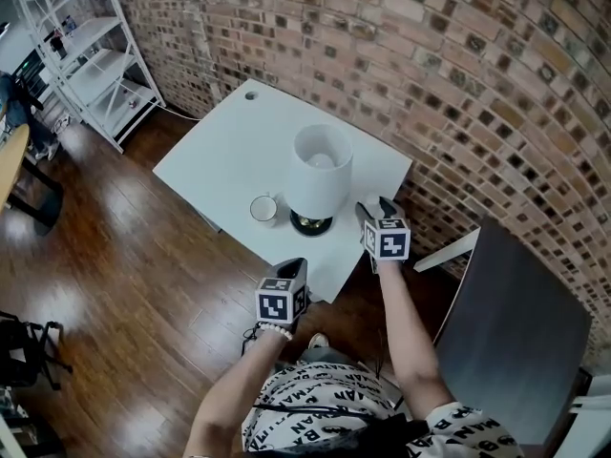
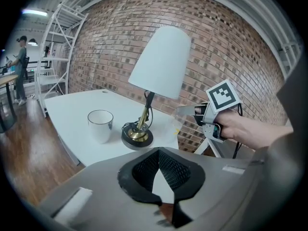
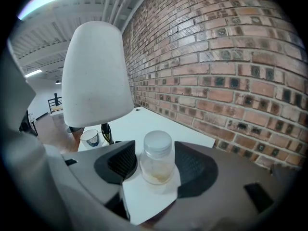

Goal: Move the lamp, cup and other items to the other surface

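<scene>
Right gripper view: lidded jar [image 3: 157, 154] upright on table [image 3: 159, 123], between parted jaws of right claw [image 3: 154, 163]

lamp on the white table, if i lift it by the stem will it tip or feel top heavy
Probably steady: the lamp stands on a wide, dark round base that looks weighted. The big white shade likely weighs little but sits high on a thin brass stem, so it may sway. Its cord lies coiled at the base and could drag or snag.
</scene>
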